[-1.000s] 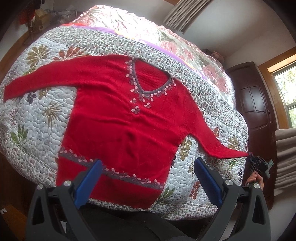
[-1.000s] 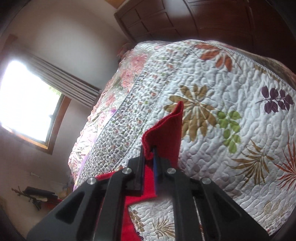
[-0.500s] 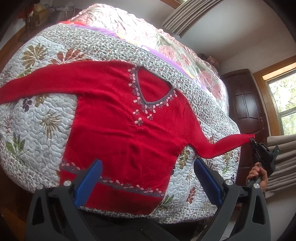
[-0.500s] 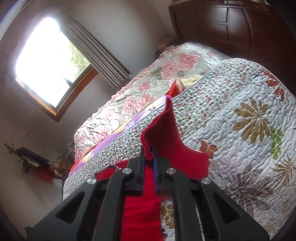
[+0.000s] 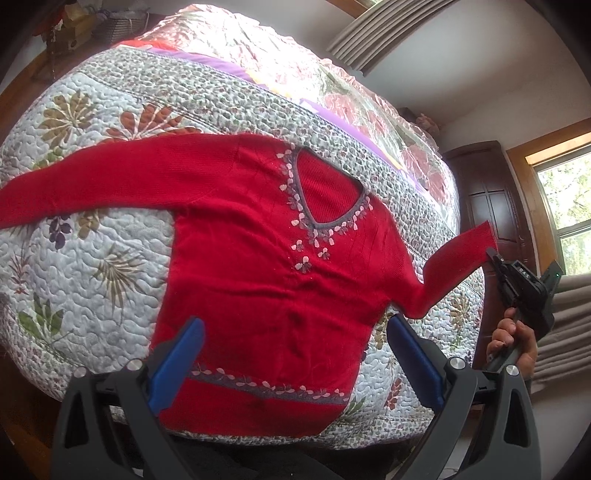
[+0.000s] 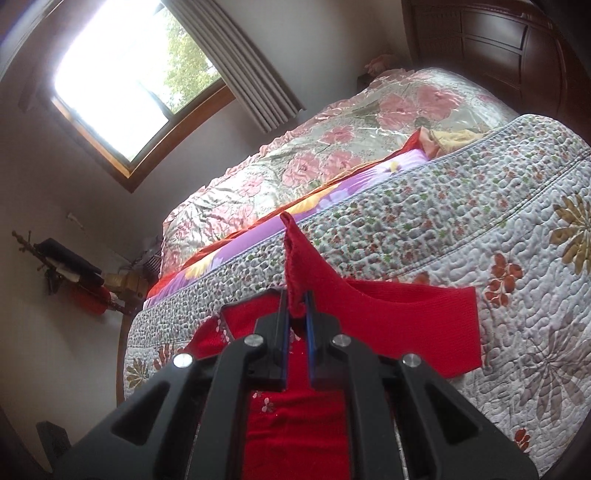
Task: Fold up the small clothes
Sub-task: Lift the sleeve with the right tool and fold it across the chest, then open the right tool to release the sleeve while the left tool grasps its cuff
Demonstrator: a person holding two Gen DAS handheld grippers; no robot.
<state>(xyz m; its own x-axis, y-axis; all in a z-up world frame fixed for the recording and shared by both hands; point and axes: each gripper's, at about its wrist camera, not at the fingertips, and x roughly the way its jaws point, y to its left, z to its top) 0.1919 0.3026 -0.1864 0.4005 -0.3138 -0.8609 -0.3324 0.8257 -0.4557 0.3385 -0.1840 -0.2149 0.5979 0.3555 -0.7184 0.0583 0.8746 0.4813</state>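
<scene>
A red sweater with a grey, petal-trimmed V-neck lies face up on a quilted floral bedspread. Its left sleeve stretches flat toward the left. The right sleeve is lifted off the quilt, its cuff pinched in my right gripper, which a hand holds. In the right wrist view the gripper is shut on the sleeve cuff, and the sleeve trails back over the quilt. My left gripper hangs open above the sweater's hem, touching nothing.
A pink floral duvet covers the far half of the bed. A dark wooden wardrobe stands at the right, with curtained windows beyond. Boxes and a basket sit past the bed's far left corner.
My right gripper has lifted the right sleeve's cuff up off the quilt and swung it inward toward the sweater's body. The left gripper stayed open and edged closer over the hem.
</scene>
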